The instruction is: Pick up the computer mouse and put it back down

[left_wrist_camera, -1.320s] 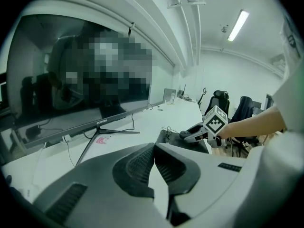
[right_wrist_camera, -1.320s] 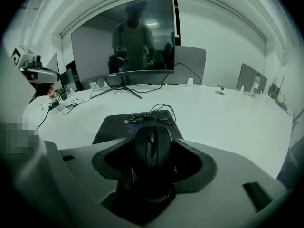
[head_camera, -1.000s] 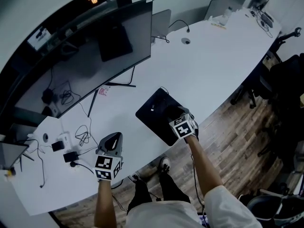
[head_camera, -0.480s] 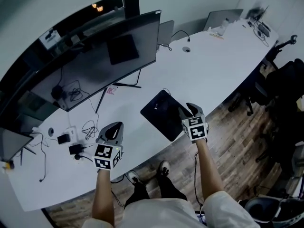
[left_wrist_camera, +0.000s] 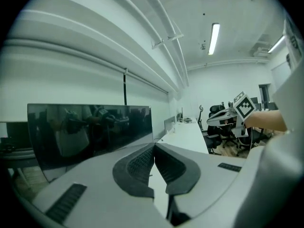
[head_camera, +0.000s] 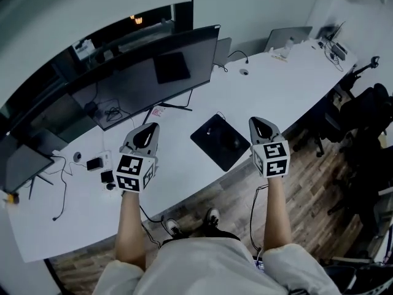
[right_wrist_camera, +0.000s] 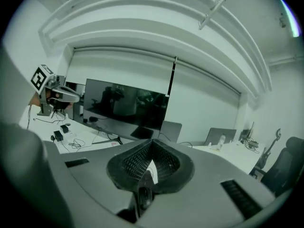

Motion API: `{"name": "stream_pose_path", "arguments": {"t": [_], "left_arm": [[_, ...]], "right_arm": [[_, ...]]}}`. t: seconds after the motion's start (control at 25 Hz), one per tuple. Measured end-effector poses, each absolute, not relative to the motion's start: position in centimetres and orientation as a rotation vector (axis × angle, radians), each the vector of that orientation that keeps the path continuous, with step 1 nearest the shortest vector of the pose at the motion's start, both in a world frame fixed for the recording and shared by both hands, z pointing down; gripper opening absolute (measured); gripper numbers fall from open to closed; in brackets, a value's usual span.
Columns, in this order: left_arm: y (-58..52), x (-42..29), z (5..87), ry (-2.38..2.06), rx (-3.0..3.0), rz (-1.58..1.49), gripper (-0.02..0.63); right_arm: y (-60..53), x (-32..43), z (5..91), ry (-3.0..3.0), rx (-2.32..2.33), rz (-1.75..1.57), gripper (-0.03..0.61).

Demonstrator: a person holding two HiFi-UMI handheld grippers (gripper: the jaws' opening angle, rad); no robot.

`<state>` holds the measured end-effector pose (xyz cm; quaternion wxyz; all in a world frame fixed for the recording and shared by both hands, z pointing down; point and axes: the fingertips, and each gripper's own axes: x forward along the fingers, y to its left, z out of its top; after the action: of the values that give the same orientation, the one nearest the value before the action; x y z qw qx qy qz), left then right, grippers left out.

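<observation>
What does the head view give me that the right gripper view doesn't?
Head view only: the dark computer mouse lying on the square black mouse pad, clear of both grippers. Right gripper view only: the right gripper's fingers, just closed together, empty. Both: the wide dark monitor, the long white desk, the left gripper.

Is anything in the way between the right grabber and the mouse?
Nothing visible is. The mouse lies bare on the black pad, and the shut right gripper hangs by the pad's right corner, with only air between them.
</observation>
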<state>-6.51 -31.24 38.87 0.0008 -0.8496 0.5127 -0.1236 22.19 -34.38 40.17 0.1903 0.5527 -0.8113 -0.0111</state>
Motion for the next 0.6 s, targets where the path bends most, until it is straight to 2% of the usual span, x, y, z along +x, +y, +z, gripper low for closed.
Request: {"name": "stream_pose_path", "arguments": {"t": [0.6], "left_arm": [[-27.0,-6.4,30.0,1.497,-2.578,-0.214,0.015]], "right_arm": [[-26.6,17.6,29.9,-2.4,1.562,-0.268,0.014]]}}
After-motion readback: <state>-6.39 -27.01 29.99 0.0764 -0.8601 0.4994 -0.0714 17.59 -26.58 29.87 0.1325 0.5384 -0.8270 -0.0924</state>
